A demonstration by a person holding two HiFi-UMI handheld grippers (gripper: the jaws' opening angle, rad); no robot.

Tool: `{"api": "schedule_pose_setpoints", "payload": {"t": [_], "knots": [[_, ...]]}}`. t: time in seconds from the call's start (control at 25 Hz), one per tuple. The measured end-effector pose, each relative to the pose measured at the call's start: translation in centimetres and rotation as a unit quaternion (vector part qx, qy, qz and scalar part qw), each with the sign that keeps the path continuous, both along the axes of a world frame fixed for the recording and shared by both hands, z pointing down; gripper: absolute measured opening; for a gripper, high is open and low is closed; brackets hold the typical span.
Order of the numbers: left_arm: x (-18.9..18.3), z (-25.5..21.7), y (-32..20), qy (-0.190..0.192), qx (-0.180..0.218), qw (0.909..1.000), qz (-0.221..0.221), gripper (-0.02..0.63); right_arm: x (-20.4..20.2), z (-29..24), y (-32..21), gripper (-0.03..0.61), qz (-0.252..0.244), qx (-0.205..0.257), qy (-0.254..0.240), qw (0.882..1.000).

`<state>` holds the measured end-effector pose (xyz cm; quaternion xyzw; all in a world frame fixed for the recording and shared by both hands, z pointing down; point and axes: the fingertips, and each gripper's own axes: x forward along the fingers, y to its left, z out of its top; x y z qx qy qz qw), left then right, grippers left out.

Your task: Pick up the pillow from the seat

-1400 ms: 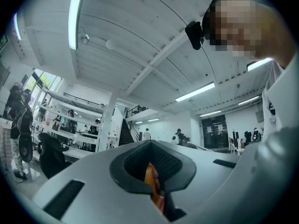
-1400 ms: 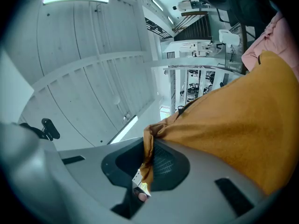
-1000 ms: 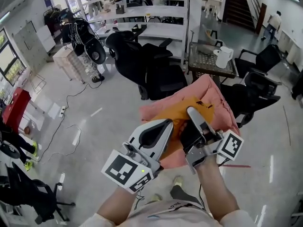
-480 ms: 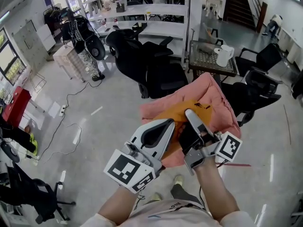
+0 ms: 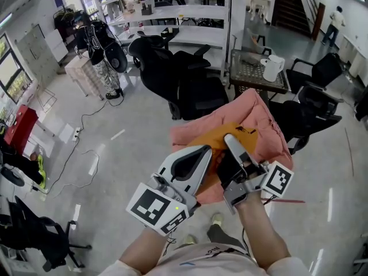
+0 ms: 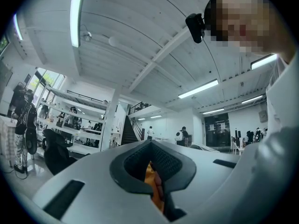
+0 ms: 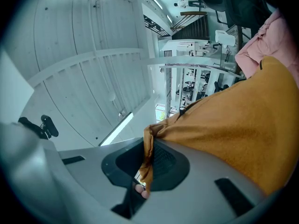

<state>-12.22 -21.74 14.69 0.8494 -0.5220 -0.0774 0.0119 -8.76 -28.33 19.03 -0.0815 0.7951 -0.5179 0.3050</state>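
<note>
Both of them were biting. The left hand-held gripper (image 5: 198,157) had its jaws pressed together on a thin sliver of orange cloth, and the right hand-held gripper (image 5: 231,142), just beside it, was clamped on a gathered fold of the same orange fabric. The pillow (image 5: 250,117) hung in the air directly ahead of the two pairs of jaws, orange on the face nearest them and pink beyond. It was clear of any seat, with the floor (image 5: 115,148) below and the black office chairs (image 5: 184,79) well beyond it.

By the look of it, this was a soft, light thing. The cover bunched and creased where the right jaws had it, and the pink part rumpled loosely past them. It was nothing to break, nothing heavy, but floppy, I'd say, and apt to sag away from wherever it was held.

The weak point seemed to be the hold itself — both pinches sat close together on the near edge and, as far as I could see, caught cover cloth rather than stuffing. Thin fabric like that could creep out of closed jaws. Two bites set apart along the edge, each deep enough to take in some filling, would likely carry it steadier.
</note>
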Motion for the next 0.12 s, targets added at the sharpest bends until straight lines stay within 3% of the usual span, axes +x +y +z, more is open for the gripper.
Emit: {"api": "schedule_pose_setpoints", "payload": {"t": [0.12], "knots": [[0.00, -0.01, 0.01, 0.000, -0.001, 1.0000, -0.001, 0.011, 0.01, -0.06, 0.03, 0.032, 0.000, 0.002, 0.002, 1.000]]}}
